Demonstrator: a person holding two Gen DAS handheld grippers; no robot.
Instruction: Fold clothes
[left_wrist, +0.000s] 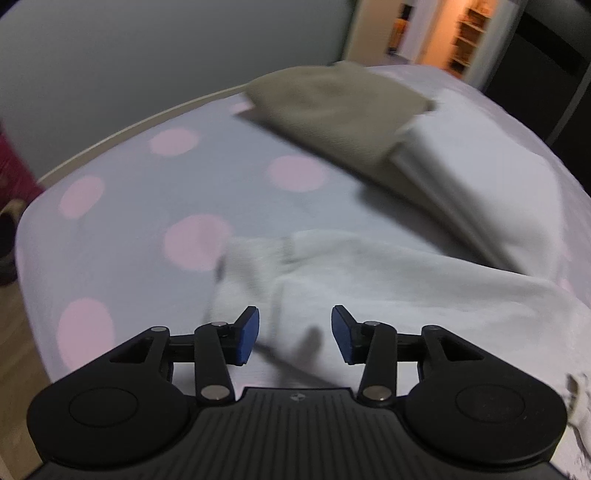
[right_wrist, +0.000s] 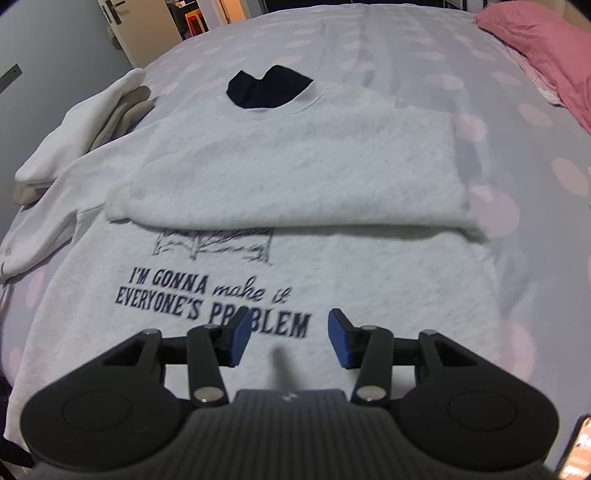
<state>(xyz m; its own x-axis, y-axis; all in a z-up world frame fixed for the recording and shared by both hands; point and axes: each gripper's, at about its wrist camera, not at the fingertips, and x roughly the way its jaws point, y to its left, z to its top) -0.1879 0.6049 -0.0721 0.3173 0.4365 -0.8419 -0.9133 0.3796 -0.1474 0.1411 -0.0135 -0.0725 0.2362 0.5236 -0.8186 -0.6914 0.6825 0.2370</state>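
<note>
A pale grey sweatshirt (right_wrist: 288, 177) with dark printed lettering lies flat on the bed, one sleeve folded across its chest. Its other sleeve (right_wrist: 48, 218) trails off to the left. My right gripper (right_wrist: 289, 338) hovers over the lettering, open, nothing between its blue pads. In the left wrist view the cuff end of a sleeve (left_wrist: 258, 280) lies on the bedspread. My left gripper (left_wrist: 295, 334) hangs just above that sleeve, open, with no cloth pinched between the pads.
A stack of folded clothes, beige on white (left_wrist: 332, 110), sits at the far side of the spotted bedspread (left_wrist: 129, 221); the same stack (right_wrist: 96, 114) lies left of the sweatshirt. A dark garment (right_wrist: 266, 88) lies at the collar. Pink pillow (right_wrist: 539, 48) at right.
</note>
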